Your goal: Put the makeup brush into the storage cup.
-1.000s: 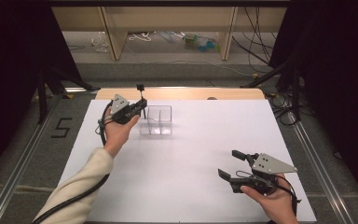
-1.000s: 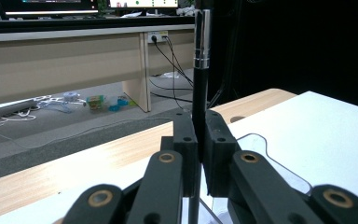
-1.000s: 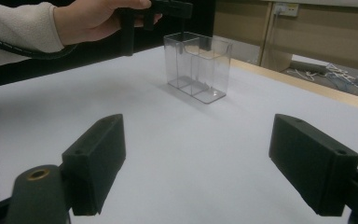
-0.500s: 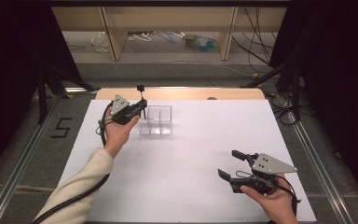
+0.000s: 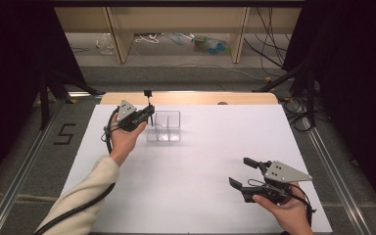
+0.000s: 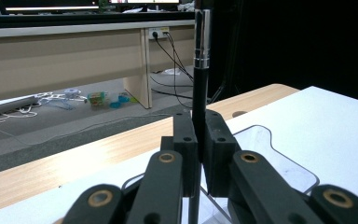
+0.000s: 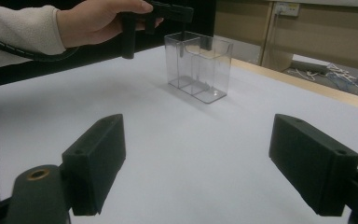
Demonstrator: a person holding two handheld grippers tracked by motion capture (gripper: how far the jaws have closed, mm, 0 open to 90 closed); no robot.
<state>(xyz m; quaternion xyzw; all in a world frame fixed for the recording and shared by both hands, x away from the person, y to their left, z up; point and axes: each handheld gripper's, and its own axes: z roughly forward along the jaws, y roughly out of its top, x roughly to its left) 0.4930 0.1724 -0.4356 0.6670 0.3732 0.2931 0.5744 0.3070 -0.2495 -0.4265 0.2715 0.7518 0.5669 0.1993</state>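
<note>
My left gripper (image 5: 149, 113) (image 6: 200, 135) is shut on a black pen with a silver band (image 6: 200, 79) (image 5: 149, 105), held upright at the left edge of a clear divided plastic holder (image 5: 165, 126) (image 7: 196, 65) (image 6: 270, 154). In the right gripper view the pen's lower tip hangs over the holder's left compartment. My right gripper (image 5: 241, 172) (image 7: 214, 158) rests near the table's front right, jaws wide open with nothing between them, facing the holder.
A white sheet (image 5: 200, 166) covers the table, with a wooden strip (image 5: 191, 98) along its far edge. Beyond it are a floor with cables and small clutter (image 5: 210, 44) and a wooden bench. Dark curtains stand on both sides.
</note>
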